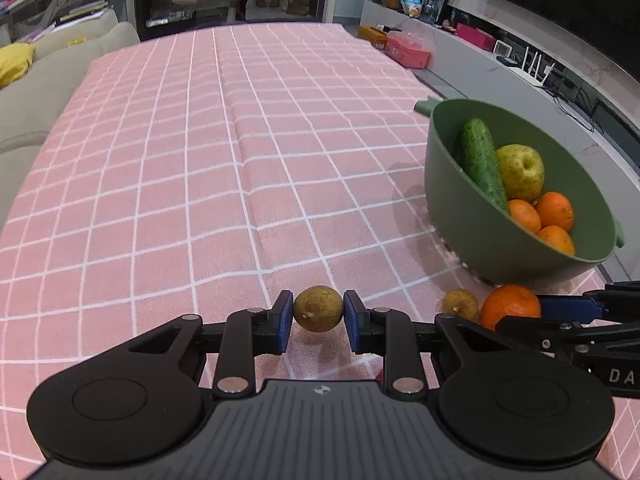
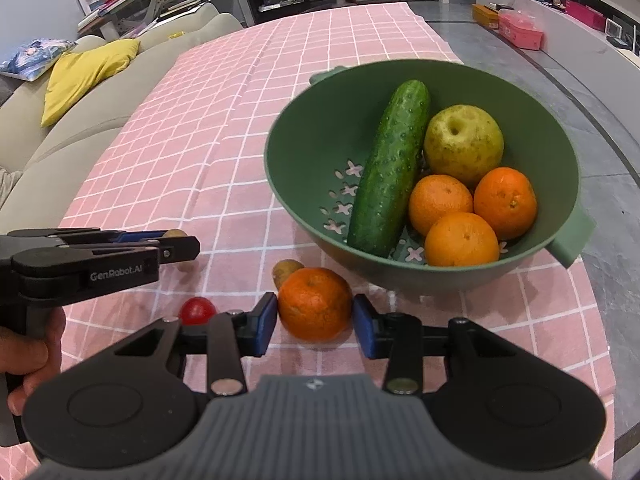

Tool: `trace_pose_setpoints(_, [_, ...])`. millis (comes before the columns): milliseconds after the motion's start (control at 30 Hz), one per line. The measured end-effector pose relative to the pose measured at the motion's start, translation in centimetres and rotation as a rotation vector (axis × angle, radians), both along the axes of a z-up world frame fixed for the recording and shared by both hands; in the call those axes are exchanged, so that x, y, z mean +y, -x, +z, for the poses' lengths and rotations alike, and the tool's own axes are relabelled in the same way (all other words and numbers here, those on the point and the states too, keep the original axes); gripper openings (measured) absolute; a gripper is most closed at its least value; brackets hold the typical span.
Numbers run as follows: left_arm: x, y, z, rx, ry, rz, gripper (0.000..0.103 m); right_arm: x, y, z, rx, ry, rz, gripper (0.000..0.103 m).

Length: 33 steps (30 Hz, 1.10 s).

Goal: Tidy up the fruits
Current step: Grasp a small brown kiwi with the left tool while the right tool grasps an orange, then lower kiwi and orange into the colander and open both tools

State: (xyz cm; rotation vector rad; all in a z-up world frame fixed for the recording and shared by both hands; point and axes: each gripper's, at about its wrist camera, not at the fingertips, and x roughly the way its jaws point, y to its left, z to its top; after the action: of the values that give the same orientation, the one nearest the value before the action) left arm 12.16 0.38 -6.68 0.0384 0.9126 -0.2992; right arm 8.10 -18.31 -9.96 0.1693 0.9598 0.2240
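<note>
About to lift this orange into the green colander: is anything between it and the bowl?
Nothing visible blocks it. The orange sits between the right gripper fingers just in front of the colander; a small brown fruit lies beside it, left of the path.

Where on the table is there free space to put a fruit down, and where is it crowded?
Free: the pink checked cloth left of the green bowl, toward the sofa. Crowded: the strip before the bowl, with the orange, a small brown fruit, the red tomato and both grippers.
</note>
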Motion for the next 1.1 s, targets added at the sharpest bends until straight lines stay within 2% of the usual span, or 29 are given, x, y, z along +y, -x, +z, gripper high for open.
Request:
trace_pose_setpoints(167, [-0.1,1.1,1.3,-0.008,-0.001,0.016,0.030,-0.1,0.3,1.4,-0.022,-0.018,0.015,0.038])
trace_pose_setpoints(367, [0.0,2.7,4.1,-0.007,0.067,0.046,0.030,-0.3,1.1,3.7,-0.059,-0.047,0.045,0.038])
trace_pose_setpoints(667, [-2.3,4.4,9.9,-0.085,0.028,-0.001,0.030,-2.5,1.5,7.4,-0.116,-0.108,0.026,0.038])
trace_pose_setpoints(767, [-3.3,4.3,12.2,-0.128,0.037,-0.016,0.030,-3.8,1.5,9.3,-0.141,-0.136,0.019,0.038])
trace_pose_setpoints(900, [-5.5,3.4,14.9,-0.182,0.064,-0.034,0.030,-5.9,0.9,13.6,-0.225,-0.155,-0.002,0.038])
trace_pose_setpoints(1100, [-9.5,2.7,16.4,-0.250,0.052,-0.090,0.030,-8.6,-1.3,19.6,-0.327,-0.139,0.002,0.038])
